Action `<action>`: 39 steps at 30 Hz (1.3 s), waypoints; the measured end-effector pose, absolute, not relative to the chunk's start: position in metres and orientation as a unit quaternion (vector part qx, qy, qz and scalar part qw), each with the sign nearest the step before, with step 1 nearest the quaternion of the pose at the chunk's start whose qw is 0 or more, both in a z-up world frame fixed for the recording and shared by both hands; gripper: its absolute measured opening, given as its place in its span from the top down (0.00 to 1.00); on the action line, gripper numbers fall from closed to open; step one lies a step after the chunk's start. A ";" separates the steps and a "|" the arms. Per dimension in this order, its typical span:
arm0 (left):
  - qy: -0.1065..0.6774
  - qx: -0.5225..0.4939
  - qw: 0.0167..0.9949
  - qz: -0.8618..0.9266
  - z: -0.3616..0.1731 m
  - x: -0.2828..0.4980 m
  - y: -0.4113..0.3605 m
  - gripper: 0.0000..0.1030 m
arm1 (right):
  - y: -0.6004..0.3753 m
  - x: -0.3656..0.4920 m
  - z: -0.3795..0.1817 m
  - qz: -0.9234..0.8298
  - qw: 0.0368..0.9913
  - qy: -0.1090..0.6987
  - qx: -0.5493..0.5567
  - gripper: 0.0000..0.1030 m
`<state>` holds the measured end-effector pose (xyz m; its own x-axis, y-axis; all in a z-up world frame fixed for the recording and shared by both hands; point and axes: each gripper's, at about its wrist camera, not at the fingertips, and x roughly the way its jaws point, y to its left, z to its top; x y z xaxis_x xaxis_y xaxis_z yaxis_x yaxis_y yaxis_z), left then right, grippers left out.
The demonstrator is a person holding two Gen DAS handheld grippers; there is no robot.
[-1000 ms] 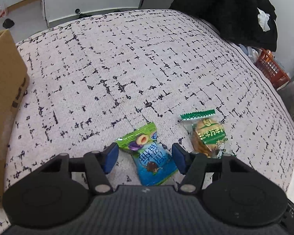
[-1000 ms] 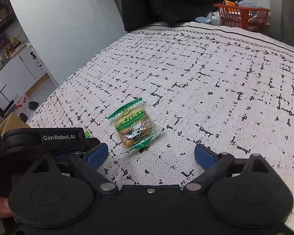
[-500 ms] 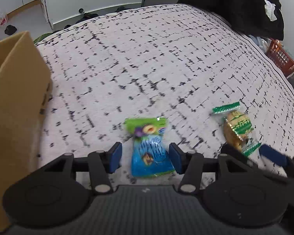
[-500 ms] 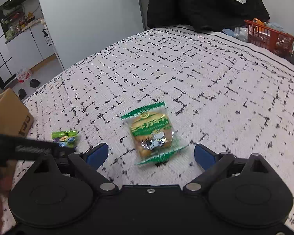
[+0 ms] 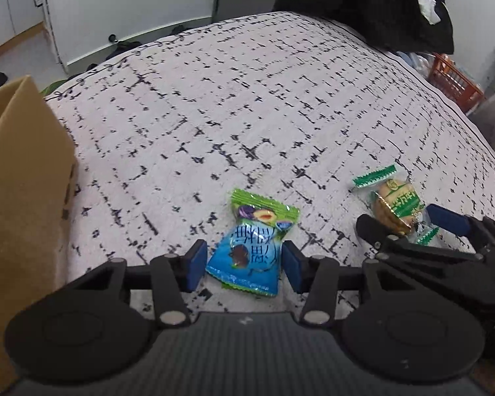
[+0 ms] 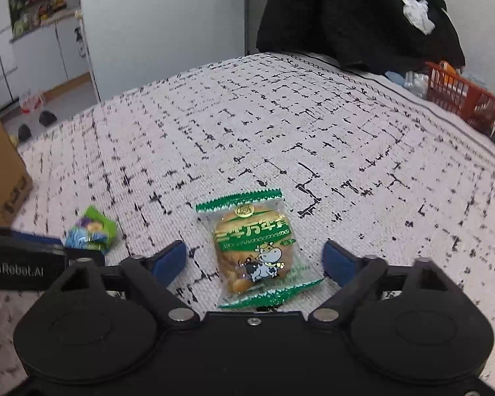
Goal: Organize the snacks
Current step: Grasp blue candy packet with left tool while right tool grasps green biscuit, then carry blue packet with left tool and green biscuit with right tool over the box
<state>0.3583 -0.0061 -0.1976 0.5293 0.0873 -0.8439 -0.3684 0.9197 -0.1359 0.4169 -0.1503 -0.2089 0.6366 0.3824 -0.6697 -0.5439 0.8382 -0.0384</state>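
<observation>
Woven white bed cover (image 5: 247, 105), black flecks. Left hand-held gripper (image 5: 244, 260) closing, pads flanking a crinkly blue-green candy packet (image 5: 250, 247), not yet pressing. Right hand-held gripper (image 6: 254, 260), closing but wide, straddles a clear green-edged biscuit packet (image 6: 254, 247). Cardboard box (image 5: 19, 191) far left.

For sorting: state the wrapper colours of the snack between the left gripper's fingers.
Blue packet with a green top, clearest in the left wrist view.

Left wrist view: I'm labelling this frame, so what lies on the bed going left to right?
cardboard box → blue and green snack packet → green biscuit packet
</observation>
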 end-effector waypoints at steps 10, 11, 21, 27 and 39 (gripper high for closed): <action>0.446 -0.162 0.874 0.103 -0.183 0.337 -0.007 0.68 | -0.151 0.394 -0.193 0.263 0.891 0.352 -0.114 0.55; 0.442 -0.165 0.876 0.101 -0.178 0.333 -0.007 0.68 | -0.152 0.390 -0.188 0.264 0.892 0.350 -0.109 0.55; 0.393 -0.177 0.898 0.090 -0.123 0.293 0.003 0.68 | -0.140 0.355 -0.146 0.271 0.905 0.322 -0.059 0.55; 0.365 -0.185 0.907 0.100 -0.090 0.269 0.025 0.68 | -0.120 0.331 -0.123 0.290 0.905 0.309 -0.037 0.55; 0.345 -0.200 0.906 0.144 -0.070 0.227 0.084 0.69 | -0.073 0.294 -0.090 0.316 0.903 0.291 -0.031 0.54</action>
